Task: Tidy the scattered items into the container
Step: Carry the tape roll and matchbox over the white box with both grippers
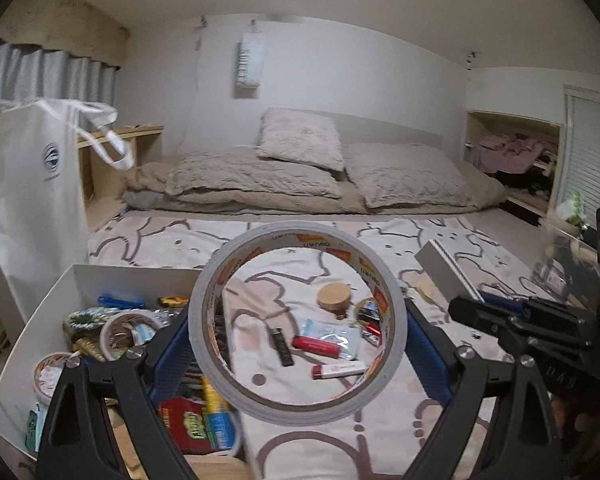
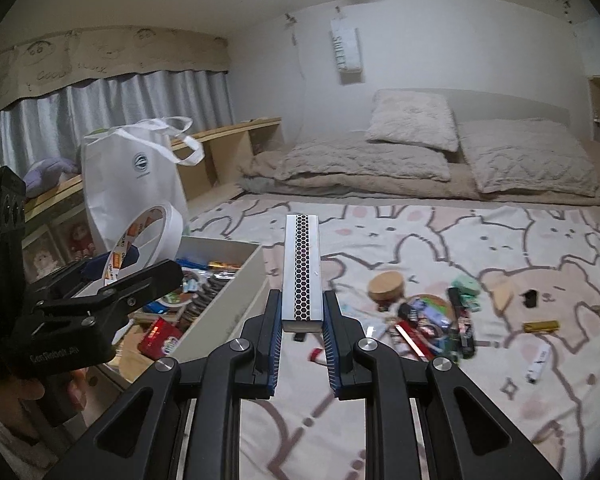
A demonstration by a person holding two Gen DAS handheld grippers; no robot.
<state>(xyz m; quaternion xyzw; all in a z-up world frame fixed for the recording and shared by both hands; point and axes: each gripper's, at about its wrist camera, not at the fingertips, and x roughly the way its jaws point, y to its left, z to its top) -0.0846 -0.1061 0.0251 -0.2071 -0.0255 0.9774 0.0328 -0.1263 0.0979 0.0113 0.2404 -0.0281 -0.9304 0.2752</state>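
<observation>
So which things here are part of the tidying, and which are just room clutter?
Job:
- tape roll in left gripper
- long box in right gripper
- white bin
- loose pile, cork lid, lighter

Bystanders:
- tote bag
- pillows
- curtain

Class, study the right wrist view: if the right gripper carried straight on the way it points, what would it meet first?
The right gripper, shut on a long silver box, points slightly downward over the bedspread. Nothing stands directly ahead, so the box's far end would probably meet bare bedspread first, just right of the white container; depth is uncertain.
</observation>
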